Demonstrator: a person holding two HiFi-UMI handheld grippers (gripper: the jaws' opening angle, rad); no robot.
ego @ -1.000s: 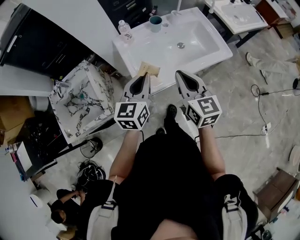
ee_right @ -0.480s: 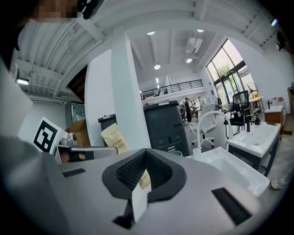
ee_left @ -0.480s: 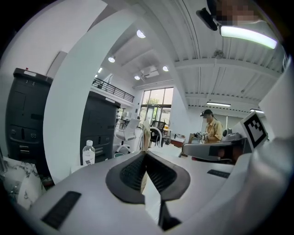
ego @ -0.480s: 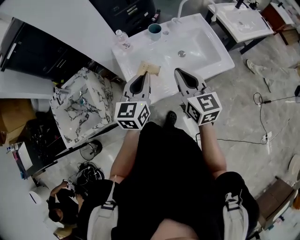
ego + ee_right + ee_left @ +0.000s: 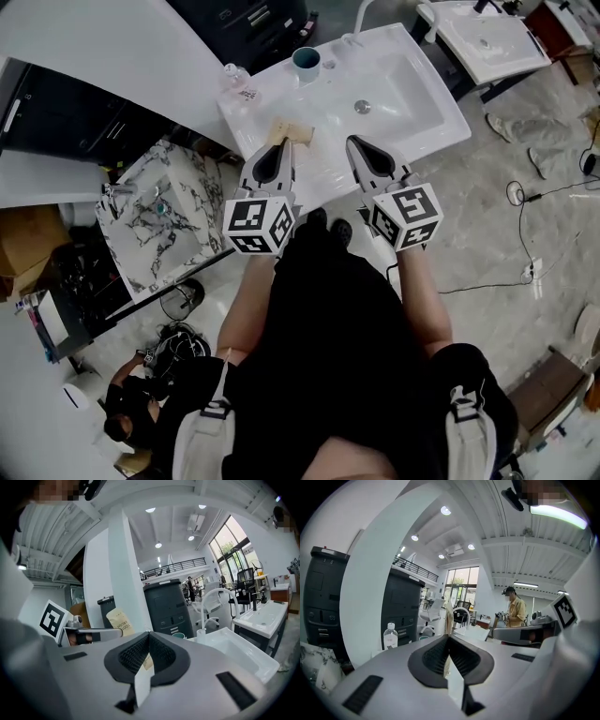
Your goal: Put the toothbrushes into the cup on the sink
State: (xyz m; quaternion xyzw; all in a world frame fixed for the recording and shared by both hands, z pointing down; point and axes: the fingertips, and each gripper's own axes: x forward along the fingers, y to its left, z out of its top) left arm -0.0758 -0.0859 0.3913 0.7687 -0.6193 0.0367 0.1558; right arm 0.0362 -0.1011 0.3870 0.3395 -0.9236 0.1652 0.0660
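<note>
Beige toothbrush packet [image 5: 292, 129], mostly hidden, is pinched in the closed left claw [image 5: 279, 150]; right claw [image 5: 354, 143] closed, empty.

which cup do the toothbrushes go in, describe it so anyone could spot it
Start at the white sink and follow its back rim towards the left corner. The cup stands upright there, small, round and open-topped. It is teal, while the bottle beside it at the corner is clear with a white cap.
</note>
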